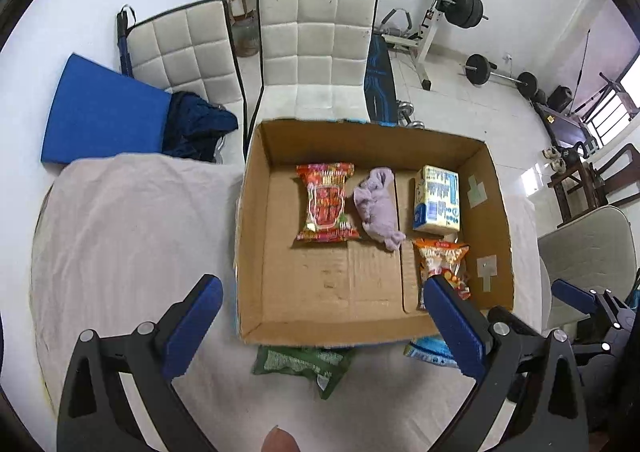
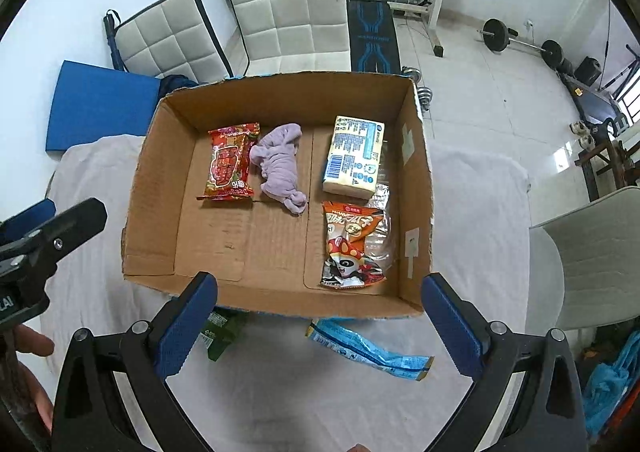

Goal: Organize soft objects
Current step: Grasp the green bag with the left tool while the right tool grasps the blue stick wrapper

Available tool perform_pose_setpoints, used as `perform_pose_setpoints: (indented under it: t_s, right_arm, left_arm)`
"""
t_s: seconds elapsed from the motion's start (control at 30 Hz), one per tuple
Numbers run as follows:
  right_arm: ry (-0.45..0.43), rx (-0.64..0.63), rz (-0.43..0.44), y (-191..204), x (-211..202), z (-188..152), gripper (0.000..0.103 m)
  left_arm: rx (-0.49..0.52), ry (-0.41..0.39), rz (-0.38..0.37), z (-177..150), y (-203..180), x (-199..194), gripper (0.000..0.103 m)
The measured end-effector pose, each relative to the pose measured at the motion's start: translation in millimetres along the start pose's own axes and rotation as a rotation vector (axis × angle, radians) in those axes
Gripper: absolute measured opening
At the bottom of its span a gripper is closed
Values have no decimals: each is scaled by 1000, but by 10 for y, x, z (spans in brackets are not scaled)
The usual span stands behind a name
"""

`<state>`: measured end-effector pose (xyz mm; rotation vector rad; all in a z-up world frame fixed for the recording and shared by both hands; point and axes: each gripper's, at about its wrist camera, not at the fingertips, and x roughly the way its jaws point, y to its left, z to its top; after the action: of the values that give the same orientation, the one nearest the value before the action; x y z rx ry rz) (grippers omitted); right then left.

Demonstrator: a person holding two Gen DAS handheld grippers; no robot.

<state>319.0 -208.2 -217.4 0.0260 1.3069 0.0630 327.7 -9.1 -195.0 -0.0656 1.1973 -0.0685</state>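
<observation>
An open cardboard box (image 1: pixel 276 192) (image 2: pixel 160 180) stands on a white cloth. In it lie a red snack bag (image 1: pixel 326 202) (image 2: pixel 230 162), a crumpled purple cloth (image 1: pixel 378 208) (image 2: pixel 280 166), a tissue pack (image 1: pixel 436 200) (image 2: pixel 354 152) and an orange snack bag (image 1: pixel 442 260) (image 2: pixel 352 244). A green packet (image 1: pixel 302 364) (image 2: pixel 220 332) and a blue packet (image 1: pixel 428 352) (image 2: pixel 372 348) lie on the cloth in front of the box. My left gripper (image 1: pixel 324 308) is open and empty, above the box's near wall. My right gripper (image 2: pixel 320 308) is open and empty, above the same wall.
Two white padded chairs (image 1: pixel 316 40) (image 2: pixel 288 4) stand behind the table. A blue pad (image 1: pixel 104 112) with dark clothing lies at the left. Barbells and a weight bench (image 1: pixel 380 80) fill the back of the room. A grey chair (image 2: pixel 596 252) stands at the right.
</observation>
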Motion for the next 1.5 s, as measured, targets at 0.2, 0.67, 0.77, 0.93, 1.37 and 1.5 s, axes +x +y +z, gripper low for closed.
perform_pose_setpoints:
  t_s: [0.2,0.67,0.77,0.93,1.37,1.5]
  right_arm:
    - [85,25,18,-429,253,-339,103]
    - [375,-210,-125,-658,1557,-1112,102]
    - [376,-208,-133,-676,1664,-1126,96]
    - [383,-174,-119,-717,1777,-1161,80]
    - [474,-138,-35,-693,1886,-1308,42]
    - [528,-120,61,-711,1848,-1308,40]
  left_arm:
    - [-59,85,54,-366,126,167,103]
    - [-323,395,30,-1176,446,1192,103]
    - [-390,414,5,-1216,508,1328,103]
    - [-490,447,-30,-1260,549,1603,103]
    - [-425,488,21,-1348,447,1973,103]
    - [-291,519,67,-1462,525,1844,103]
